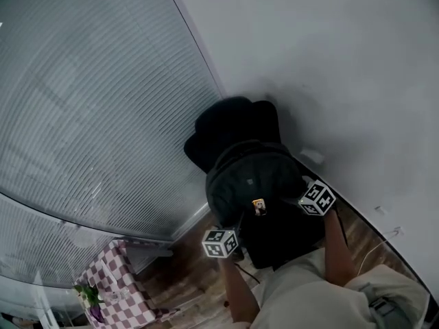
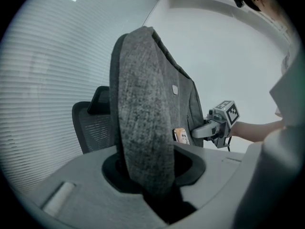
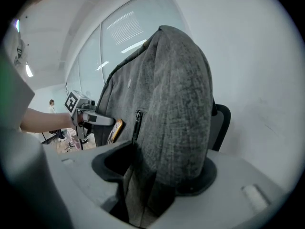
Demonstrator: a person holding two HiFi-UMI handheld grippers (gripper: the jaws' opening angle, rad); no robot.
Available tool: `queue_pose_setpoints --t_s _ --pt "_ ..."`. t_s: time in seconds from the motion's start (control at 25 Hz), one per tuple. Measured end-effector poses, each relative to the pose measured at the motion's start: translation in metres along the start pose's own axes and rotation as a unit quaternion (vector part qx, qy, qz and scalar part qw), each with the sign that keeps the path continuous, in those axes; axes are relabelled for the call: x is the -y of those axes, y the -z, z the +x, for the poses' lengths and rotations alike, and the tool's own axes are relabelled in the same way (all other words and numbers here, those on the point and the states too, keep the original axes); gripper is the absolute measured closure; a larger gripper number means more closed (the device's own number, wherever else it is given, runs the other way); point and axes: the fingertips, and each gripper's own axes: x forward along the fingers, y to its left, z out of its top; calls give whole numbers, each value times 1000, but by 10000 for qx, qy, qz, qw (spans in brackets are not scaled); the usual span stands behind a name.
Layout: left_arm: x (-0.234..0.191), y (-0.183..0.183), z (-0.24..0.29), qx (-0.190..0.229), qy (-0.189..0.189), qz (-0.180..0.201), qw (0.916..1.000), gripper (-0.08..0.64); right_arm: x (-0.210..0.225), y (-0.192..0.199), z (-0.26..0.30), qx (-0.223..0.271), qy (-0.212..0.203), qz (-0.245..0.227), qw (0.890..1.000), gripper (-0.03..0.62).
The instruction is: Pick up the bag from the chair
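A grey fabric bag [image 1: 250, 177] stands upright in front of the black mesh office chair [image 1: 233, 123]; I cannot tell whether it still touches the seat. My left gripper [image 1: 228, 237] is shut on the bag's near left side, with grey fabric [image 2: 143, 109] filling the gap between its jaws. On the opposite side, my right gripper [image 1: 312, 202] is also shut on the bag [image 3: 176, 104]. A small orange tag [image 1: 258, 206] hangs on the bag's front. Each gripper view shows the other gripper: the right gripper [image 2: 209, 129] and the left gripper [image 3: 97, 119]. The chair back [image 2: 93, 123] shows behind the bag.
A glass wall with blinds [image 1: 89, 115] runs along the left and a white wall [image 1: 343, 67] meets it behind the chair. A pink checkered box [image 1: 113, 290] with a plant stands on the wooden floor at lower left. A thin cable [image 1: 374, 249] lies at right.
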Motion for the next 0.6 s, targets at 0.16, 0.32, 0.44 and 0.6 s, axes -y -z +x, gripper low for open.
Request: queue_pose_setpoints --t_s 0.16,0.32,0.44,0.6 --pt "-3 -19 -3 136 -26 77 9999 434 2 -21 -1 86 -20 -176 9998 321" --pt "4 -31 -10 295 -49 42 9995 434 0 -38 -11 70 -35 -389 9992 321" --pt "11 -35 -10 395 -19 72 9992 434 1 -42 -20 119 -25 -518 9986 321" --pt "10 -34 -12 359 9 102 9993 434 -3 -40 -18 145 -46 -497 9987 321"
